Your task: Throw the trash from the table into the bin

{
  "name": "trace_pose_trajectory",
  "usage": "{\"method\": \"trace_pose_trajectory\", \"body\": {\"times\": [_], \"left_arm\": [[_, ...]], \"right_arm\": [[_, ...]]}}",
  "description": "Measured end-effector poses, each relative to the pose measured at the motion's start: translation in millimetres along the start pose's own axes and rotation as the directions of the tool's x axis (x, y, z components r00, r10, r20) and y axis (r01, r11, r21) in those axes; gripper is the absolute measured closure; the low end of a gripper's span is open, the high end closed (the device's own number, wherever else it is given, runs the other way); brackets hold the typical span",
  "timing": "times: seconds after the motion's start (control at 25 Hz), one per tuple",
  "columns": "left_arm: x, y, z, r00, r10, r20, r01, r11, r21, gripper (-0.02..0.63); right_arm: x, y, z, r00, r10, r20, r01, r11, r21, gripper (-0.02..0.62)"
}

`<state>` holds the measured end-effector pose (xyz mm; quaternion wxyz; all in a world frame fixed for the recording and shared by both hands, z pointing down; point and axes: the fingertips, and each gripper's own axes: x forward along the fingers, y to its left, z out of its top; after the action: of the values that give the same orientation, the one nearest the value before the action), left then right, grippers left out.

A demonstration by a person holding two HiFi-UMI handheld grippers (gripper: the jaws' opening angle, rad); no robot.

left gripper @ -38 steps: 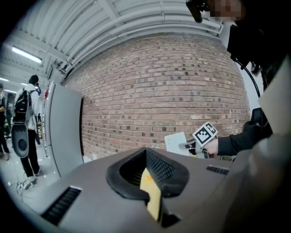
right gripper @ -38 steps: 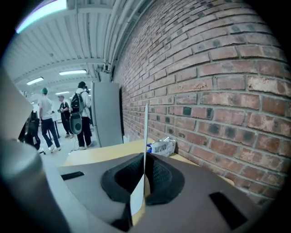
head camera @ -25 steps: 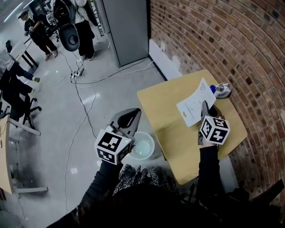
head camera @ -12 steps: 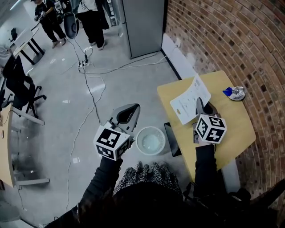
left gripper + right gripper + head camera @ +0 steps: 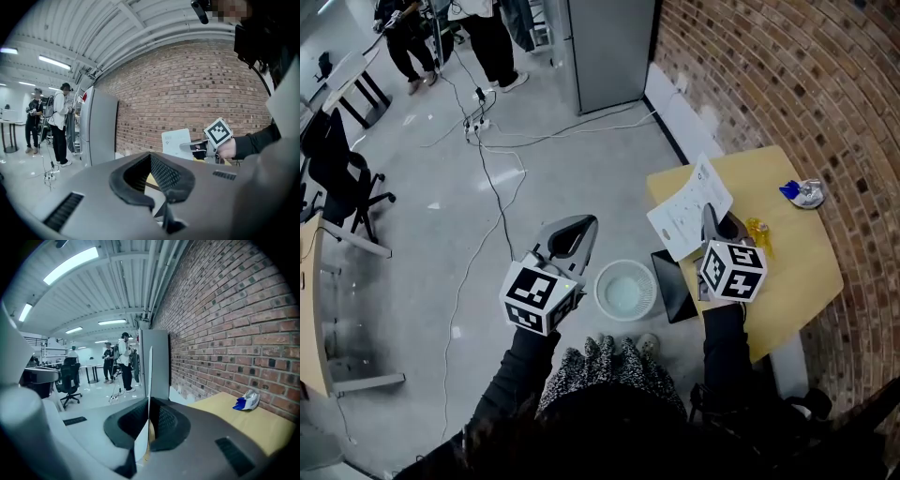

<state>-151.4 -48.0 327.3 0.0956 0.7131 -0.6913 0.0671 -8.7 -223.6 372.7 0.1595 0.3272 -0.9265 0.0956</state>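
Now the right gripper has its jaws clamped on a sheet of paper, held above the table's left edge. Beside it, the left gripper is closed and empty, near the bin on the floor.

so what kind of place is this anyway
Probably an open office or lab workspace: a bare brick wall, an office chair, loose cables trailing over the polished floor, and strip lights overhead.
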Motion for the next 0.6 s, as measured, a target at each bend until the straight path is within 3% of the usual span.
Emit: {"method": "trace_pose_trajectory", "body": {"times": [0.36, 0.6], "left_arm": [[-19.0, 13.1, -34.9, 1.000, -0.020, -0.018, 0.020, 1.000, -0.019, 0.600], [-20.7, 14.9, -70.1, 0.998, -0.062, -0.022, 0.062, 0.998, -0.004, 0.600]], "right_arm": [[0.9, 49.2, -29.5, 1.000, 0.003, -0.011, -0.003, 1.000, 0.008, 0.581], [8.3, 70.8, -65.2, 0.998, 0.060, -0.001, -0.060, 0.996, 0.065, 0.581]]}}
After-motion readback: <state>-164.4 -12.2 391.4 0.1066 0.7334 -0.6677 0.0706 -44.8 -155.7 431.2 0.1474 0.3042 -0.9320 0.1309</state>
